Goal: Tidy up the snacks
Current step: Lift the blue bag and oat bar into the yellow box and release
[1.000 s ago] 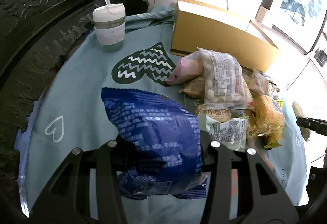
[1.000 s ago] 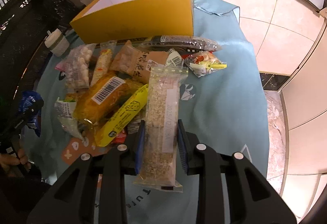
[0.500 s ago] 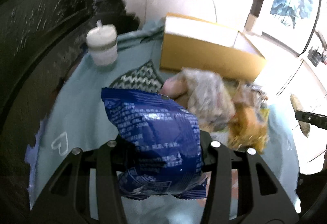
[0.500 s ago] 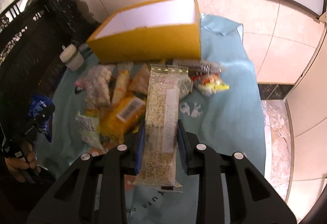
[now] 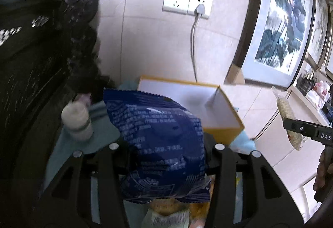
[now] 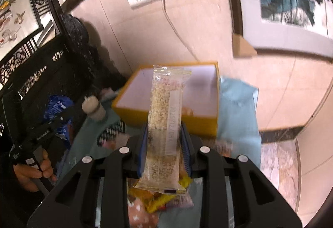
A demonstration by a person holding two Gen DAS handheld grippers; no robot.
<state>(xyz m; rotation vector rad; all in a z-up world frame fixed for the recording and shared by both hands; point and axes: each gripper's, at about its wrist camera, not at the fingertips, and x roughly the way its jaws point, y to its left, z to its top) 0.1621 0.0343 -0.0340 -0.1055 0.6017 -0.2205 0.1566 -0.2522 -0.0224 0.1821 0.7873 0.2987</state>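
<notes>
While the worktop [image 6: 239, 107], draped in a pale teal cloth, carries everything, the largest task item on it is the open yellow cardboard box with a white interior [image 5: 220, 122], standing at the far side near the wall; its inside looks bare in both views, so I judge that no snack has gone in yet. Next in size is the dark blue crinkled foil snack bag [image 5: 162, 144], raised above the cloth with its top edge in front of the box's near wall, the left gripper [image 5: 164, 149] clenched on its lower half. The long clear packet of pale grain bar [image 6: 165, 124] stands upright before the box, pinched about its middle between the blue-padded fingers [image 6: 143, 149] of the right gripper [image 6: 164, 151]. Under both tools lies a blurred heap of yellow and orange wrapped snacks [image 6: 154, 201], not yet sorted. A small white lidded cup [image 5: 77, 122] sits left of the box. The task seems barely begun: two items are lifted, the heap remains.
</notes>
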